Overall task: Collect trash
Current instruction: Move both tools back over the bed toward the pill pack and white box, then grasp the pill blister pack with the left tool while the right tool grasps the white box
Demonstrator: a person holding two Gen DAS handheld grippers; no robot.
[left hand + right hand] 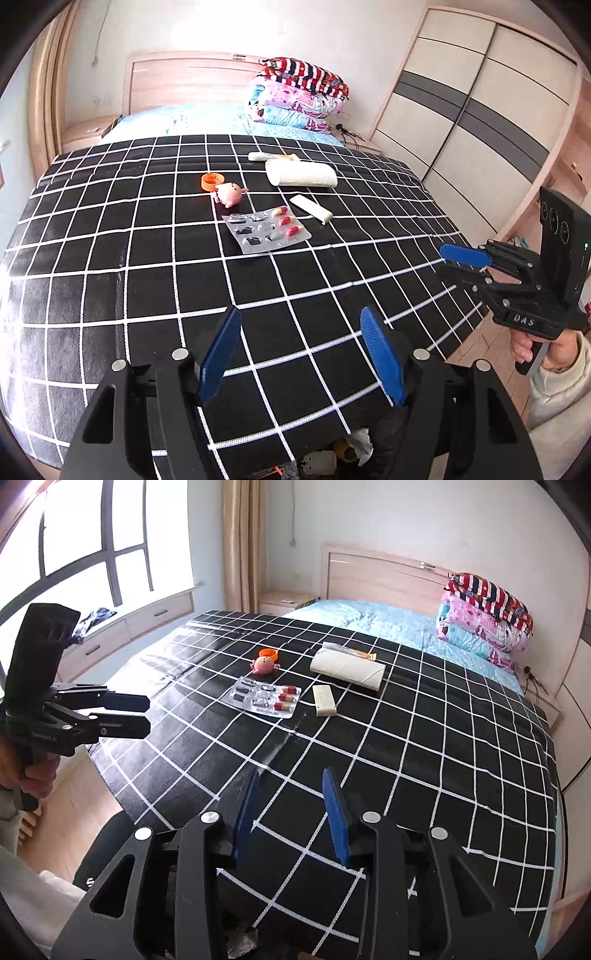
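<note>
1. Left wrist view: the left claw (301, 354) sits at the bottom centre, released, its blue fingers (218, 356) spread wide with nothing between them, above the black grid-patterned bed cover (110, 240).
2. The trash lies well apart, up the frame at centre: a blister pack (267, 230) with red-and-yellow capsules, a pink toy (229, 193) and orange cap (213, 181) beyond it, a white stick (311, 209) to its right, and a white roll (301, 172) with a tube (273, 157) behind.
3. The right claw (448, 260) enters at right edge, held by a hand (535, 349), only slightly parted.
4. Right wrist view: the right claw (290, 814) at bottom centre is released and empty.
5. The blister pack (264, 698) lies far up-frame at centre, the white stick (324, 700) right of it.
6. The left claw (147, 714) shows at left edge, its fingers a little apart.
</note>
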